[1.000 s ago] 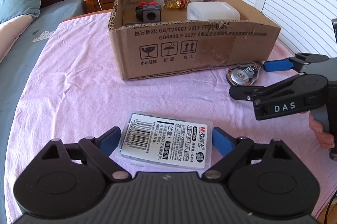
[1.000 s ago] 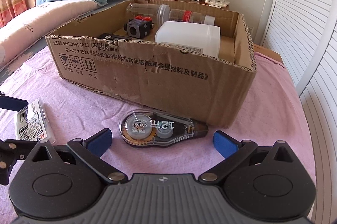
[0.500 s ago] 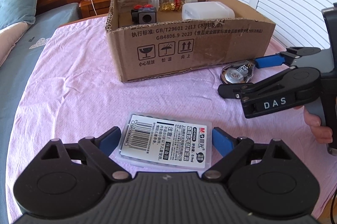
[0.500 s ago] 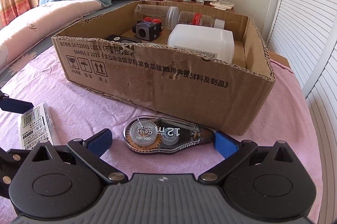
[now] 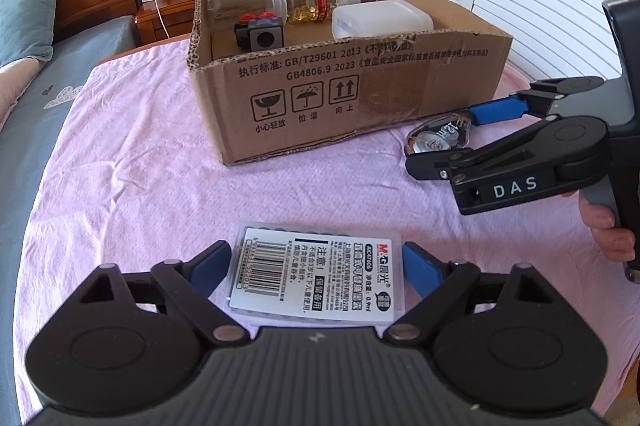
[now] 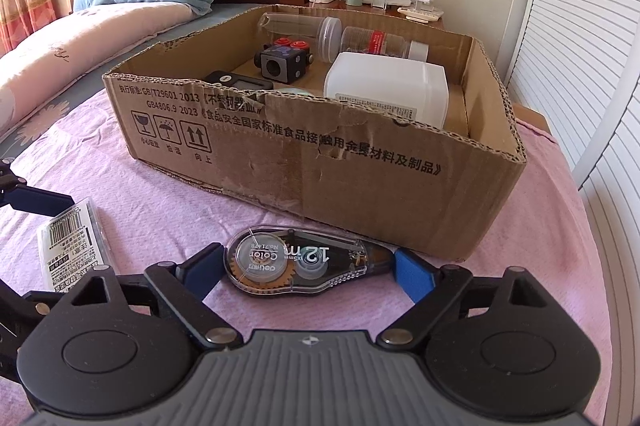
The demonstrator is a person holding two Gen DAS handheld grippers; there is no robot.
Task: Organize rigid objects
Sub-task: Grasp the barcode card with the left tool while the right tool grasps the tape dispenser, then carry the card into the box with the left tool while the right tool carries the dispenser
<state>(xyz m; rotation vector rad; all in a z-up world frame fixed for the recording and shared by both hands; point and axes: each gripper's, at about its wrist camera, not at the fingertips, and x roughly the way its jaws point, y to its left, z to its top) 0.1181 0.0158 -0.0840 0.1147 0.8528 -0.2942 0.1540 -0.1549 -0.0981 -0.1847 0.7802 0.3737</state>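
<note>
- The open brown cardboard box (image 6: 320, 161) sits on the pink cloth-covered surface (image 5: 132, 161). It already contains several rigid items, so that part of the sorting appears done.
- Contents visible from the right wrist view: a clear plastic jar with a screw lid (image 6: 304, 27) lying on its side, a clear bottle with a red label (image 6: 376, 43) lying beside it, a white rectangular plastic container (image 6: 388, 89), a dark grey cube with red buttons (image 6: 284, 61), and a flat black device (image 6: 234, 79) against the near wall.
- Two items remain outside the box on the cloth: a flat clear plastic case with a white barcode label (image 5: 316, 276) and a transparent teardrop-shaped correction tape dispenser (image 6: 298, 262).
- The correction tape dispenser lies just beside the box's near wall. The labelled case lies well apart from the box, nearer the person.
- Left gripper (image 5: 316, 268): the jaws stand wide and are closing, with the labelled case between the blue pads. The pads look at or very near the case edges; a firm grip is not confirmed, and the case rests flat on the cloth.
- Right gripper (image 6: 304, 268): the jaws are closing, with the dispenser between them. The right blue pad is at the dispenser's narrow tip; a small gap shows at the left pad. The dispenser is not lifted.
- Assessment: the task is well advanced. Remaining work is to secure both items, carry them over the box wall, and release them inside.
</note>
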